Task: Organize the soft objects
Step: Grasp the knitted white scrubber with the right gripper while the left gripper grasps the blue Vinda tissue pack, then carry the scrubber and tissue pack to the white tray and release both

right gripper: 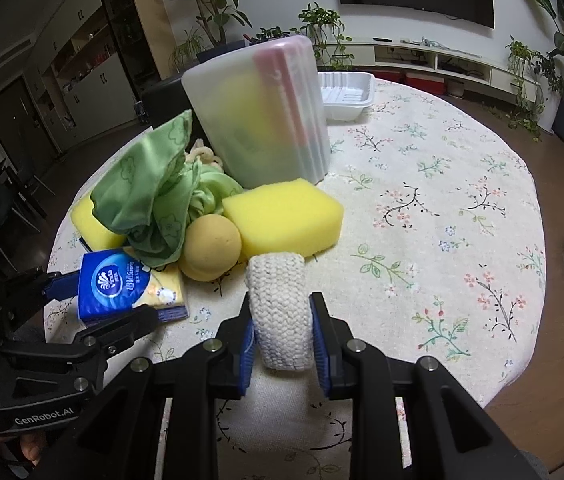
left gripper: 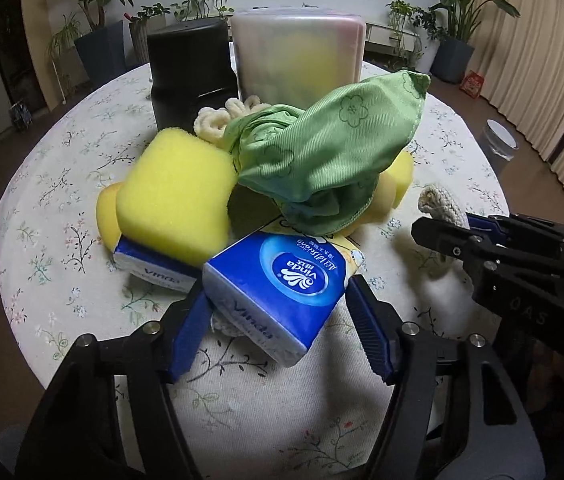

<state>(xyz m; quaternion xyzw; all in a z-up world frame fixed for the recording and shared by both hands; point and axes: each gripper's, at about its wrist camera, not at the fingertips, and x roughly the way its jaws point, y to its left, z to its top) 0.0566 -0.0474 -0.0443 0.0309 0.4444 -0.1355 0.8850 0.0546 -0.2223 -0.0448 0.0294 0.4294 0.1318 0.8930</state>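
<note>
My left gripper (left gripper: 278, 286) is shut on a blue Vinda tissue pack (left gripper: 278, 276), a blue pad against each side, at the near edge of a pile on the round table. The pile holds a yellow sponge (left gripper: 178, 196), a green flowered cloth (left gripper: 322, 152), a second tissue pack (left gripper: 150, 268) and a yellow ball (right gripper: 212, 246). My right gripper (right gripper: 282, 300) is shut on a cream knitted piece (right gripper: 280, 312) just in front of another yellow sponge (right gripper: 286, 220). In the right wrist view the left gripper (right gripper: 100, 300) holds the blue pack (right gripper: 110, 284) at the lower left.
A translucent lidded box (right gripper: 258, 112) with yellow things inside stands behind the pile. A black cylinder (left gripper: 190, 64) stands beside it, and a white tray (right gripper: 346, 92) lies further back. The flowered tablecloth (right gripper: 442, 220) stretches to the right. Potted plants line the far wall.
</note>
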